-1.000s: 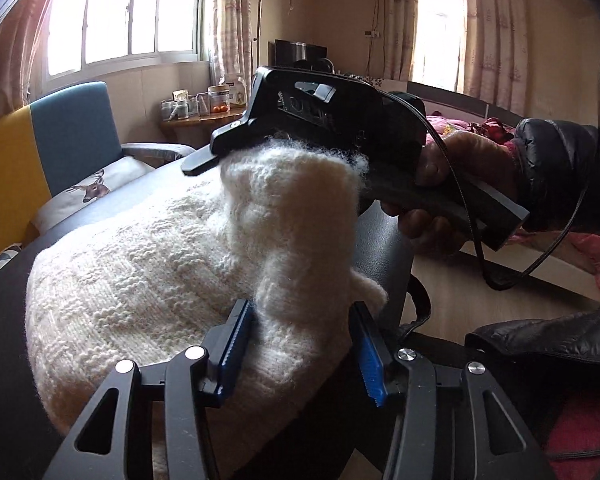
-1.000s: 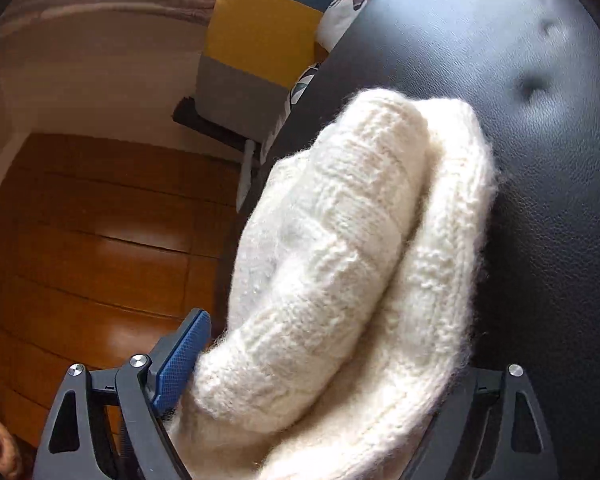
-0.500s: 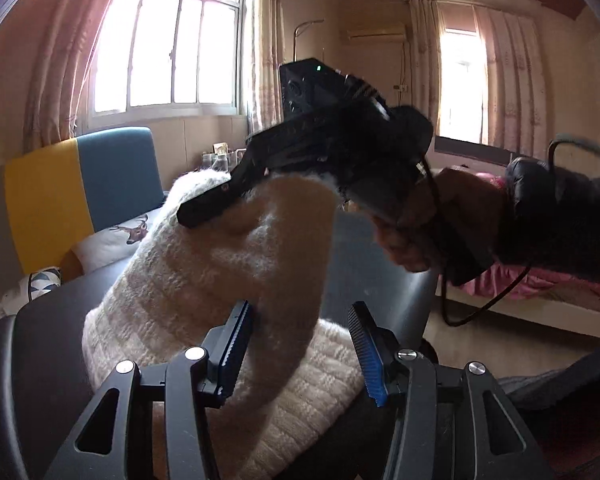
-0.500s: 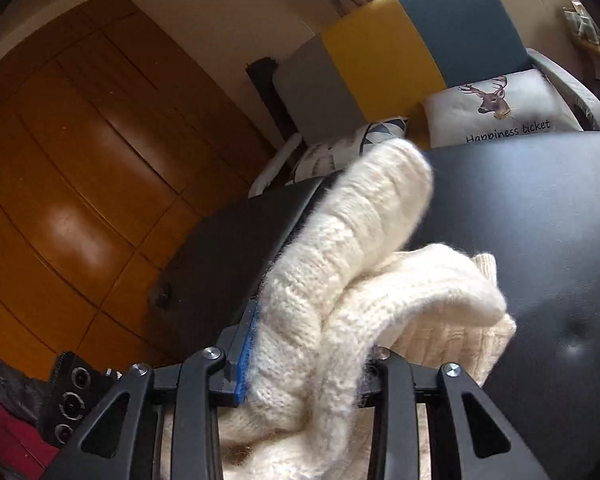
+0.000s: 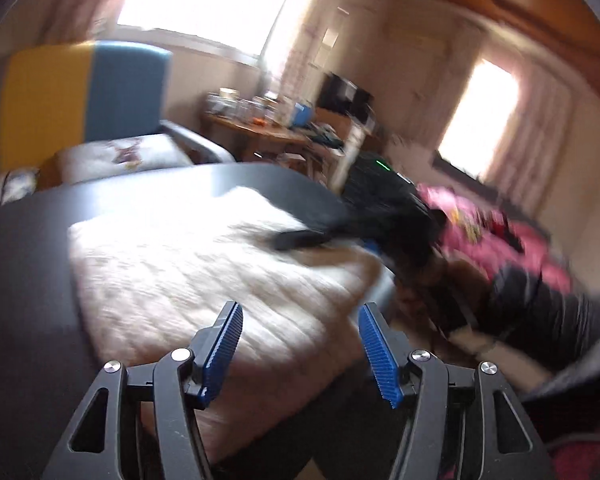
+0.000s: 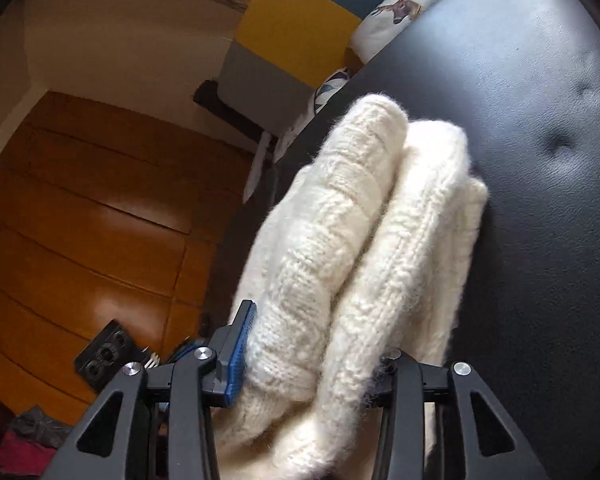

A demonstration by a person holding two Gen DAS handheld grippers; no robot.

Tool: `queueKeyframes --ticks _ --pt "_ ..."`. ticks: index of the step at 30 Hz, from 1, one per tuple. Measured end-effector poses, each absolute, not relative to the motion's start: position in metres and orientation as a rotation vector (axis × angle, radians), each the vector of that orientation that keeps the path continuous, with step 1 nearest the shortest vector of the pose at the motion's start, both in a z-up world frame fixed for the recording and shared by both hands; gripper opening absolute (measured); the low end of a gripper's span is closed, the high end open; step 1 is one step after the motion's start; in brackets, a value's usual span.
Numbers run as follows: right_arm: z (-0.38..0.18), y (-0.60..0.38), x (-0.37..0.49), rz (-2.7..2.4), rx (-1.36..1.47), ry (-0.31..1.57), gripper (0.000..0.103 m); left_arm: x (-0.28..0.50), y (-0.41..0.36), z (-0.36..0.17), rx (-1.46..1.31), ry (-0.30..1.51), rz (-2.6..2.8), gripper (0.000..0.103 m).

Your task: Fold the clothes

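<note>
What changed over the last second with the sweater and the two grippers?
The right gripper, which had lifted the white sweater edge up half a second ago, has brought it back down onto the black surface. It stays clamped; the left gripper stays open.

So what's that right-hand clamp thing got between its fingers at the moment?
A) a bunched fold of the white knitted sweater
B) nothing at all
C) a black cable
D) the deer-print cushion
A: in the right wrist view, the right gripper is shut on a thick bunch of the white knitted sweater, above the black padded surface.
</note>
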State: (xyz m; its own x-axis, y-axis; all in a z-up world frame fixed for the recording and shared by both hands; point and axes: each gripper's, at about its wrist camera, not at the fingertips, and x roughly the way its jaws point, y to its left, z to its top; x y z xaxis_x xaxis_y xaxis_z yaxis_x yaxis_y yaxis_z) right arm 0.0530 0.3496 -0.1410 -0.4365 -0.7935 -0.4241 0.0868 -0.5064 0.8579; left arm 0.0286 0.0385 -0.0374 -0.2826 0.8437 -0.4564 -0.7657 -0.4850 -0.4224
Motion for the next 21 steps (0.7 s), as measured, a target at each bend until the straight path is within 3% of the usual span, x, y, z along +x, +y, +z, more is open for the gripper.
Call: queueKeyframes --ticks 3,6,11,13,15,21 --pt "-0.156 0.351 0.062 -2.045 1.458 -0.917 0.046 0.002 0.003 -0.04 -0.857 -0.399 1.946 0.07" --pt "-0.146 0.365 0.086 -2.112 1.466 -0.881 0.049 -0.027 -0.015 -0.05 -0.929 -0.56 1.946 0.07" --pt "-0.088 0.366 0.106 -2.262 1.285 -0.755 0.05 -0.034 -0.028 -0.056 -0.948 -0.534 1.926 0.07" --pt "-0.063 0.348 0.102 -2.227 1.222 -0.696 0.062 -0.027 -0.027 -0.055 -0.965 -0.505 1.895 0.07" --pt "-0.052 0.32 0.099 -2.172 1.232 -0.604 0.073 -0.019 -0.022 -0.052 -0.968 -0.446 1.864 0.07" --pt "-0.041 0.288 0.08 -2.167 1.19 -0.55 0.075 0.046 0.005 -0.048 -0.796 0.219 1.963 0.078"
